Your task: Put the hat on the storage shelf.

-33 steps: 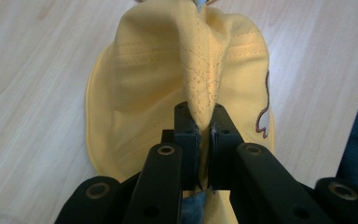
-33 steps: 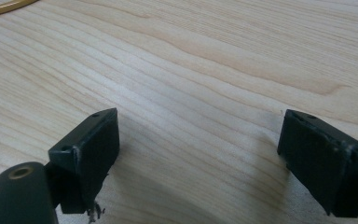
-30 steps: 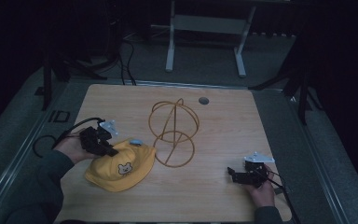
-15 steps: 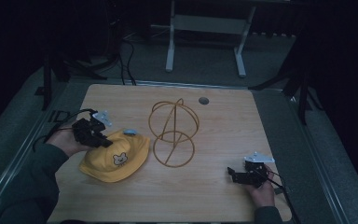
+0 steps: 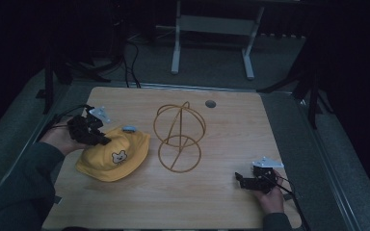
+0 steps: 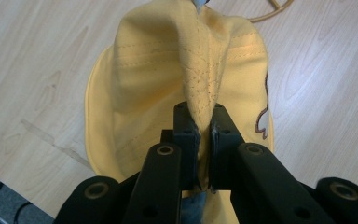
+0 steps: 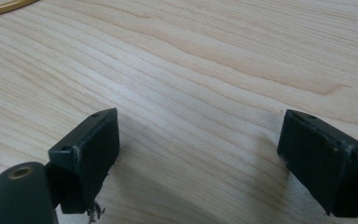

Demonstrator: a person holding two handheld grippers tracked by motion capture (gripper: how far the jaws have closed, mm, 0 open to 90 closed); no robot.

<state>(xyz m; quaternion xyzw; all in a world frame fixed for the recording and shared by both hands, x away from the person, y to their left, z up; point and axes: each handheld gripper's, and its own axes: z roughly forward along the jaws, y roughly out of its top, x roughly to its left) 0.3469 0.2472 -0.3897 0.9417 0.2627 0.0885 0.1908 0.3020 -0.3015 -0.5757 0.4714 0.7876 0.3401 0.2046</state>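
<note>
Change: since a second ago your left gripper (image 5: 98, 136) has carried the yellow hat (image 5: 113, 155) up and away from you, toward 11 o'clock on the table (image 5: 231, 120); the hat's near-left edge is now off the wood, the rest still drags on it.
Meaning: you look to be at the lift, with the wire hat stand (image 5: 179, 137) just at the hat's 3 o'clock; the hat still has to clear the stand's top loop.
Left jaws: clamped on a pinched fold of the hat's fabric, seen between the pads in the left gripper view (image 6: 200, 135).
Left hand pose: forearm in from 7 o'clock, gripper pointing toward 3 o'clock, tilted slightly down at the hat.
Right gripper (image 5: 241, 180): parked near the 5 o'clock corner, unmoved, pointing toward 9 o'clock.
Right jaws: spread wide over bare wood, nothing between them.
Hat location: left half of the table, bear face toward you.
</note>
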